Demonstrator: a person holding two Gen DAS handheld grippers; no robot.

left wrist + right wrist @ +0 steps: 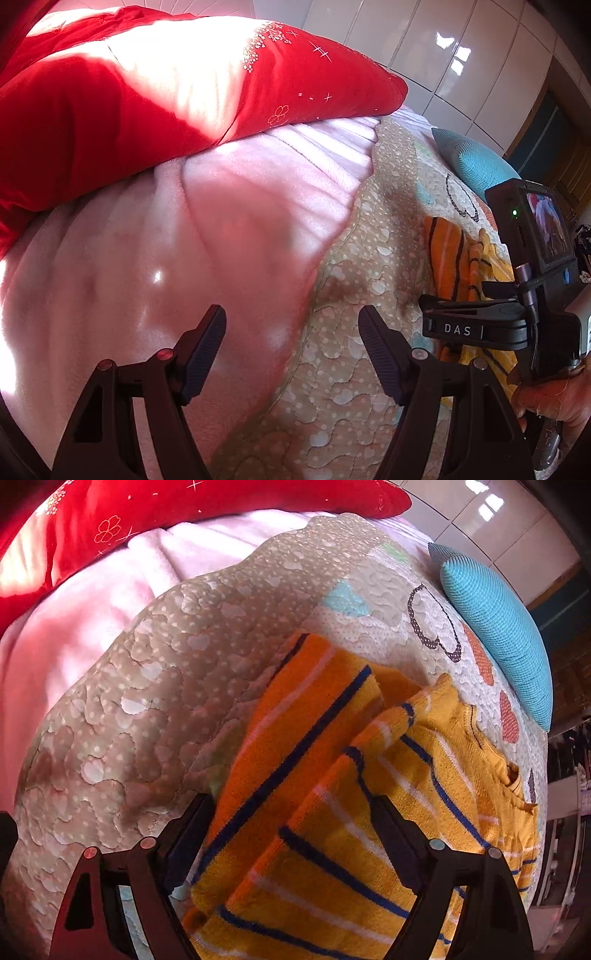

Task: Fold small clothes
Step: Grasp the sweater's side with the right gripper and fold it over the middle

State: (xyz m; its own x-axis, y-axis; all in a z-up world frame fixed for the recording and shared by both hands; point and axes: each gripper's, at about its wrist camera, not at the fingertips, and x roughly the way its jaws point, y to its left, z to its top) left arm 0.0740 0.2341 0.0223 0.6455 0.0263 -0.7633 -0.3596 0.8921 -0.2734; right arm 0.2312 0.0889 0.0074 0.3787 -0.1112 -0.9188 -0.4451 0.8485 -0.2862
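Both claws are held with fingers spread wide, nothing clamped between them. Right claw (291, 812) is poised low over the shirt (332, 794), its two dark fingers straddling the striped cloth, though contact cannot be judged. That shirt, yellow and orange with blue and white stripes, is spread on the quilt (147, 701), a sleeve (388, 720) folded across its body and the collar (513, 775) seen toward the right edge. Beyond the collar, a teal cushion (495, 627) is propped on the quilt's far side, near printed hearts and a dotted outline.

Left claw (291, 325) is held apart from the shirt, hovering over the seam where the quilt (351, 350) meets a pink blanket (147, 258). From this view only a strip of the shirt (447, 258) is seen, off to the right, partly hidden behind the right claw's black body (480, 328), which is gripped by a hand (546, 398) and marked "DAS". Above the blanket, a red duvet (147, 92) is piled, sunlit and dotted with white stars. White glossy cupboards (443, 48) are seen behind.
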